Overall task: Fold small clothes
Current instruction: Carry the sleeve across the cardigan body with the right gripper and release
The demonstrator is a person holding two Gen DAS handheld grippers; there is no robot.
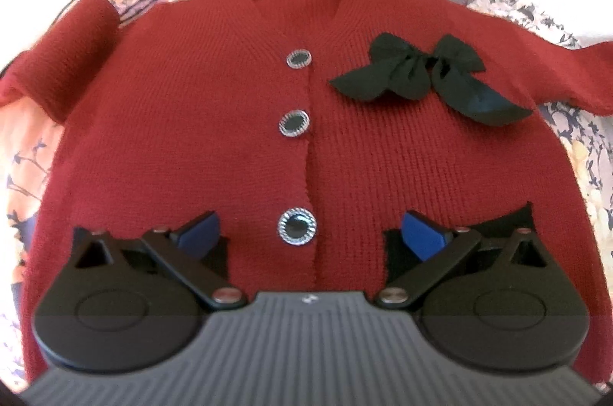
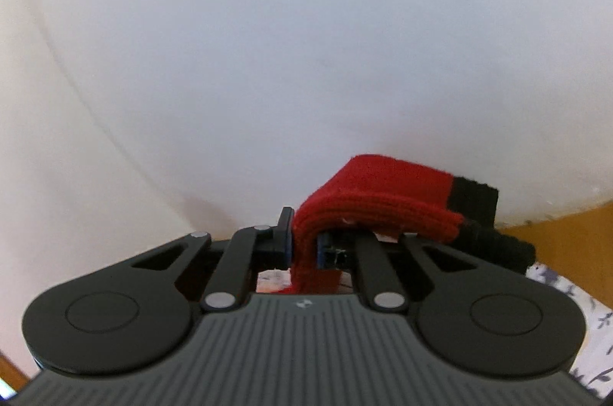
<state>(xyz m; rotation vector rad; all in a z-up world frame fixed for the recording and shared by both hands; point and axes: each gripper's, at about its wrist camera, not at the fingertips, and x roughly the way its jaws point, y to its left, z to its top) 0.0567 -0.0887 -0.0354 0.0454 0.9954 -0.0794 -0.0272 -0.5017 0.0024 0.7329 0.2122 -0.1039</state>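
The red cardigan (image 1: 214, 122) lies flat just beyond the left gripper (image 1: 310, 233), jaws spread wide; the right gripper (image 2: 304, 245) pinches its sleeve (image 2: 379, 199).

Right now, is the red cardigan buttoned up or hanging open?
Buttoned up. The red cardigan lies flat, front edges meeting down the middle, all three buttons fastened along that line.

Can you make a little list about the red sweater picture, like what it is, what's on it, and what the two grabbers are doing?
garment: red knit cardigan, lying flat, front up
decoration: black bow; three shiny buttons
surface: floral cloth
left gripper: jaws open above the hem
right gripper: jaws shut on a red sleeve with black cuff, lifted
folding: not yet done
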